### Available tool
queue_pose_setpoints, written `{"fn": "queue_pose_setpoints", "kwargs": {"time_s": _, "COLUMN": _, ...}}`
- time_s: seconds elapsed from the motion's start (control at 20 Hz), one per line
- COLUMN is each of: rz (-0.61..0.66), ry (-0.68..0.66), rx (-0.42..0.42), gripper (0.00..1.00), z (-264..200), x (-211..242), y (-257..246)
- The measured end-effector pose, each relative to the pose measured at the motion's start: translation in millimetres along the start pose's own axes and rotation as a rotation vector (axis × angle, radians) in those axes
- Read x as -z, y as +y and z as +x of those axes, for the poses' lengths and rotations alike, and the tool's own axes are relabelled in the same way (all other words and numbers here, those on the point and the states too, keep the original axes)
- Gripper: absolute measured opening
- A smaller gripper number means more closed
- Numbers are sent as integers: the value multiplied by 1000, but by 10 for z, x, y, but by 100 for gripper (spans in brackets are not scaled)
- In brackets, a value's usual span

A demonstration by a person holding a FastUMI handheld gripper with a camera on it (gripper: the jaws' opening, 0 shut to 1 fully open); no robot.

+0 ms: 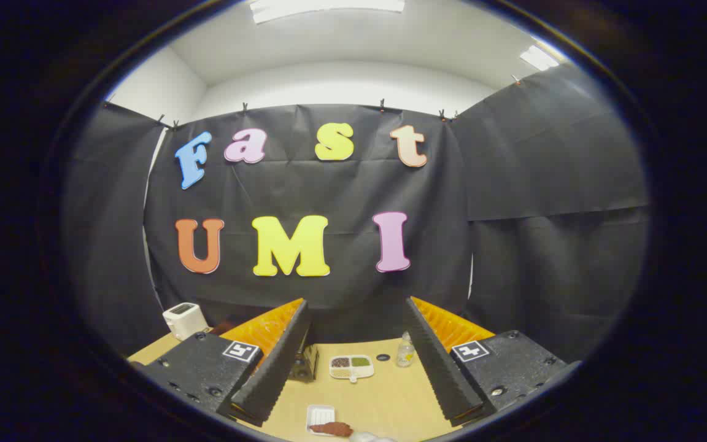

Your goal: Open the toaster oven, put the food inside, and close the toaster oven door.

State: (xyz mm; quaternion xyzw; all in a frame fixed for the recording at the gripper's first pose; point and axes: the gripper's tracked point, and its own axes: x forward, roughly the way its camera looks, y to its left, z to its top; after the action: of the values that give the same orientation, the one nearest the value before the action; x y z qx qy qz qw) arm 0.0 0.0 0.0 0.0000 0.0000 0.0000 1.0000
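Judging from where things lay, I had not begun any part of the job. My gripper (353, 362) hung high above the wooden table (390, 399), its two fingers spread wide and released, with nothing between them.

The toaster oven (304, 362) sat at about eleven o'clock from the gap between the fingers, mostly hidden behind the left finger (274, 362); I saw only a dark sliver of it with a metallic edge, and I could not tell whether its door was open or closed. I took it to be closed, since nothing suggested otherwise, but that was a guess.

The food (331, 428), a reddish-brown piece, lay on a small white tray (320, 417) at roughly six o'clock, nearest to me and below the fingers, well apart from the oven. It was clearly not inside the oven.

Between the fingers and farther off, at about twelve o'clock, stood a white divided dish (351, 366) holding dark, brown and green portions. Just beside it at one o'clock were a small dark ring (383, 356) and a small clear bottle (405, 351). Off at ten o'clock, beyond the left finger, a white appliance (185, 319) sat at the table's far corner.

So all three steps were left as I read it: opening the door, carrying the food in, and closing the door. I expected first to need a descent toward the oven's front.
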Motion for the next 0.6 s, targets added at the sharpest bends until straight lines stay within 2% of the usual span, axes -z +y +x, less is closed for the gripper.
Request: {"fn": "queue_pose_setpoints", "kwargs": {"time_s": 0.6, "rz": 4, "ry": 1, "rx": -26, "gripper": 99, "z": 62, "x": -9, "y": 192}}
